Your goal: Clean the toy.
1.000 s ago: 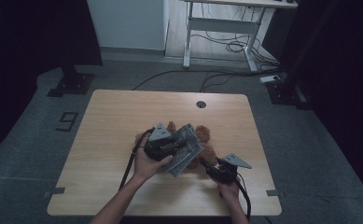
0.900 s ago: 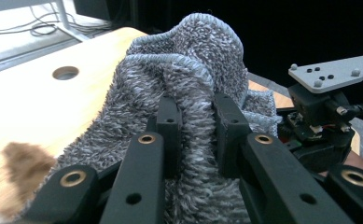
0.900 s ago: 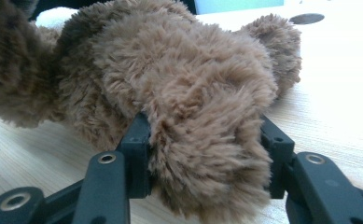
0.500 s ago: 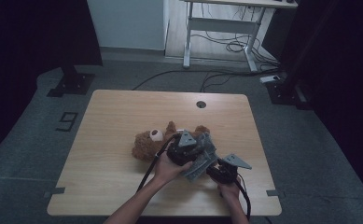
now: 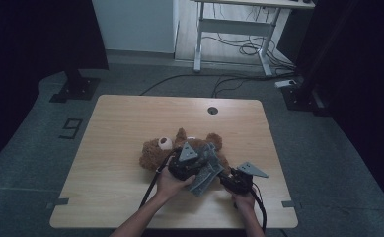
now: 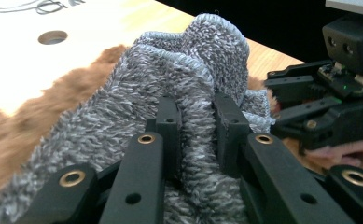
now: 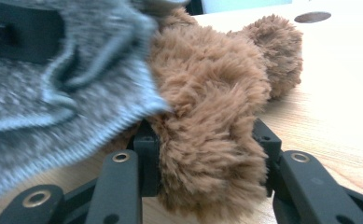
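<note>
Jaws of the right gripper (image 7: 202, 140) have just been closing and now pinch the teddy bear's (image 5: 152, 154) leg at lower centre of the surface (image 5: 115, 123), steadying it; the left gripper (image 6: 195, 121), now lower, holds the grey knit garment (image 6: 123, 112) over it.

My high view sits above near table (image 5: 130, 118) edge, looks forward and down; whole tabletop at mid frame, floor beyond at top. My left gripper view rides low, very close on grey knit cloth (image 6: 170, 84). My right gripper view rides low, close on brown teddy bear (image 7: 207, 116). All three share cloth, bear, table hole (image 5: 212, 110).
</note>
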### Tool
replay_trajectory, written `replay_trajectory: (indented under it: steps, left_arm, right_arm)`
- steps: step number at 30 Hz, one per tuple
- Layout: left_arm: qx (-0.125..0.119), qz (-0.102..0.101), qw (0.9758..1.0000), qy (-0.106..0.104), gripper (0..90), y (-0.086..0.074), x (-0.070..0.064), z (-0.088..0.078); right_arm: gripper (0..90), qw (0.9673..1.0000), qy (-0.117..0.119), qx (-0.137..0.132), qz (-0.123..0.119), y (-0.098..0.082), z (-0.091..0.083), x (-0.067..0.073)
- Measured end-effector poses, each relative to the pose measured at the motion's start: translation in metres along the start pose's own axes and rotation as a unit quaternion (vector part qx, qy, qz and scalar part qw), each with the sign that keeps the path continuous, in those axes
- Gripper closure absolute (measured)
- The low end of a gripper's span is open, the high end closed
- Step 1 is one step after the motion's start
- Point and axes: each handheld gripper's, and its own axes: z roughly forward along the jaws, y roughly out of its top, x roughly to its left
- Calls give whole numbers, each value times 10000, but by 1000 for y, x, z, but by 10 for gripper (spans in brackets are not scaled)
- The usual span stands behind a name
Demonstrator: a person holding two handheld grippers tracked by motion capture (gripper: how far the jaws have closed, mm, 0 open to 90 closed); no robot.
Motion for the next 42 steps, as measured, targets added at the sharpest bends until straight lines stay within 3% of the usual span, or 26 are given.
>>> replay_trajectory:
  steps: [4, 9, 10, 12, 16, 17, 19, 20, 22, 25, 30, 31, 33, 34, 35, 36, 37, 38, 41, 42]
  left_arm:
    - [-111, -74, 9998, 115, 750, -6, 8, -12]
    - [-104, -118, 9985, 515, 749, -17, 22, -33]
    - [-118, -151, 9976, 664, 750, -23, 31, -43]
    - [-130, -272, 9967, 755, 750, -32, 41, -55]
    - [-231, -504, 9953, 791, 754, -48, 57, -74]
    - [-329, -638, 9939, 834, 754, -57, 64, -87]
    - [-381, -718, 9915, 1013, 755, -65, 70, -99]
    - [-381, -718, 9915, 1013, 755, -65, 70, -99]
    - [-353, -934, 9884, 1141, 755, -79, 81, -109]
    - [-380, -1107, 9860, 1184, 756, -86, 87, -114]
    - [-507, -1019, 9890, 949, 757, -72, 80, -114]
    - [-537, -880, 9915, 790, 757, -56, 70, -108]
    - [-565, -702, 9936, 684, 757, -39, 59, -99]
    - [-565, -702, 9936, 684, 757, -39, 59, -99]
    - [-588, -556, 9952, 541, 757, -22, 47, -88]
    - [-588, -556, 9952, 541, 756, -22, 47, -88]
    - [-616, -505, 9965, 264, 756, -7, 33, -76]
    - [-600, -463, 9971, 115, 756, 1, 25, -70]
    - [-478, -161, 9987, -76, 755, 21, 0, -48]
    - [-478, -161, 9987, -76, 755, 21, 0, -48]
  right_arm:
    - [580, 10000, 37, -4, 47, 0, 0, -1]
    - [580, 10000, 56, -7, 73, 1, -1, -2]
    - [581, 9999, 68, -11, 99, 1, -1, -3]
    - [581, 9999, 87, 3, 105, 0, -1, -4]
    - [581, 9998, 129, 4, 135, 0, 0, -5]
    - [581, 9998, 133, 3, 133, 0, 0, -5]
    - [580, 9998, 123, 14, 131, 0, 0, -4]
    - [580, 9998, 123, 14, 131, 0, 0, -4]
    - [580, 9998, 133, 35, 151, -1, 1, -4]
    - [580, 9998, 136, 36, 161, -1, 1, -4]
    - [579, 9997, 118, 33, 195, -1, 2, -4]
    - [579, 9998, 118, 33, 184, 0, 2, -5]
    - [579, 9998, 114, 39, 177, -1, 2, -4]
    - [579, 9998, 114, 39, 177, -1, 2, -4]
    - [579, 9998, 105, 39, 167, -1, 2, -4]
    - [578, 9998, 100, 34, 160, -1, 2, -4]
    - [578, 9998, 98, 34, 158, -1, 2, -4]
    - [578, 9998, 97, 34, 157, -1, 2, -4]
    - [578, 9998, 114, 29, 175, -1, 2, -4]
    - [578, 9998, 116, 40, 167, -1, 2, -4]
